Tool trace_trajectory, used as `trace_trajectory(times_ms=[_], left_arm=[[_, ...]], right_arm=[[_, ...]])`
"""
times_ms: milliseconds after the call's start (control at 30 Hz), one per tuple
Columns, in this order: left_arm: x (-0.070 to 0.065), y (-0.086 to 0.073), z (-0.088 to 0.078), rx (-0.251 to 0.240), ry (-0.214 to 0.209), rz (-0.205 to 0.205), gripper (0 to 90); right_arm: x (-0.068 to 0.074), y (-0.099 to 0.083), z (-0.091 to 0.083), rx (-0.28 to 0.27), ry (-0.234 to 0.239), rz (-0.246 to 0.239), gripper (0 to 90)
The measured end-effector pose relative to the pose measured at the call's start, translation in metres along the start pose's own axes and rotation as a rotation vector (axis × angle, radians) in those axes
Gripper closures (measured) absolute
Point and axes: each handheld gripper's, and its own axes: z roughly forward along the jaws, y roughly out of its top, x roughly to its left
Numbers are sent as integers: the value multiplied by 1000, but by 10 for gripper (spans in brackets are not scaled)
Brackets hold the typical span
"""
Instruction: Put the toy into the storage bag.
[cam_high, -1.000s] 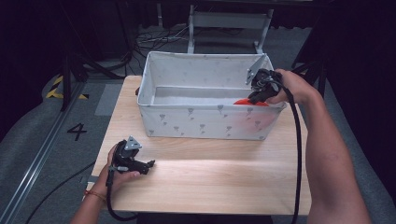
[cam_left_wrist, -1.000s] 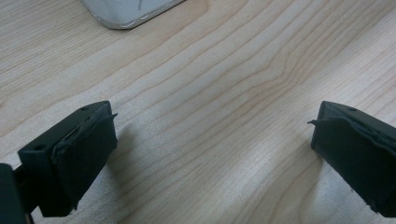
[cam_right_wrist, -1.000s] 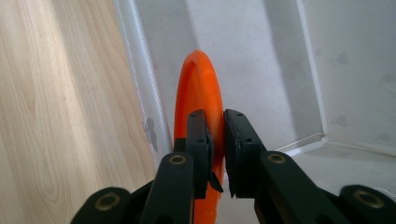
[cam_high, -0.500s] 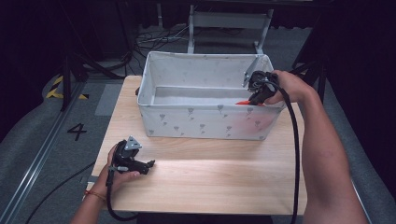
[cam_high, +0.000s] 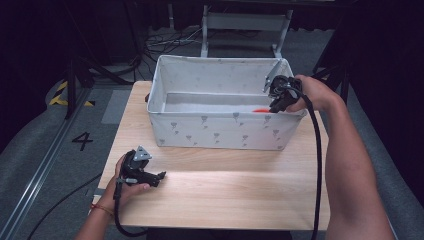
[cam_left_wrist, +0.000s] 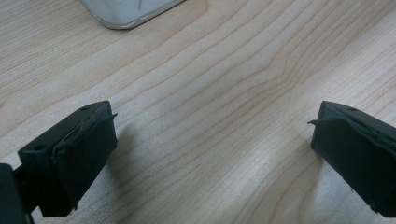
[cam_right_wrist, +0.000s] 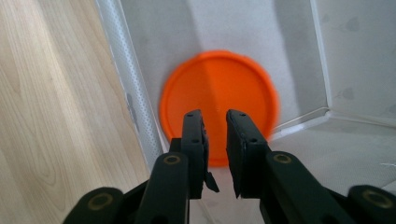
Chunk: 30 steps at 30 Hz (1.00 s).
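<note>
An orange round disc (cam_right_wrist: 219, 98) lies inside the white fabric bin (cam_high: 225, 132), against its near wall at the right end; in the high view it shows as an orange sliver (cam_high: 260, 110). My right gripper (cam_high: 274, 105) hangs over the bin's right rim and points down at the disc. Its jaws stand a narrow gap apart with nothing between them (cam_right_wrist: 215, 116). My left gripper (cam_high: 160, 176) rests low over the wooden table (cam_high: 225, 190) near the front left. It is wide open over bare wood (cam_left_wrist: 212, 140).
The bin takes up the far half of the table, and its corner (cam_left_wrist: 126, 14) shows ahead of the left gripper. A cable (cam_high: 317, 165) trails from the right gripper along the forearm. Dark floor with cables and a metal stand (cam_high: 245, 22) lies beyond.
The orange disc, earlier at the right gripper's tips above the rim, now lies lower inside the bin. The right hand shifted slightly. The left gripper stayed put.
</note>
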Motion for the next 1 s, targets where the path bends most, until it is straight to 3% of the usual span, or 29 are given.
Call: trace_trajectory(times_ms=[67,200,333,467,700,933,1000], left_arm=[[0,0,0,1,-1,0,5],[0,0,0,0,0,0,5],[0,0,0,0,0,0,5],[0,0,0,0,0,0,5],[0,0,0,0,0,0,6],[0,0,0,1,1,4,5],[0,0,0,-2,3,2,5]], right_arm=[[0,-1,-1,-10,-1,-3,751],[3,-6,-9,-90,-18,9,697],[5,-15,-17,-194,-62,62,618],[10,-22,-24,-267,-82,93,534],[25,-37,-36,-380,-160,168,404],[42,-50,-45,-488,-255,236,340],[46,-53,-48,-514,-263,251,340]])
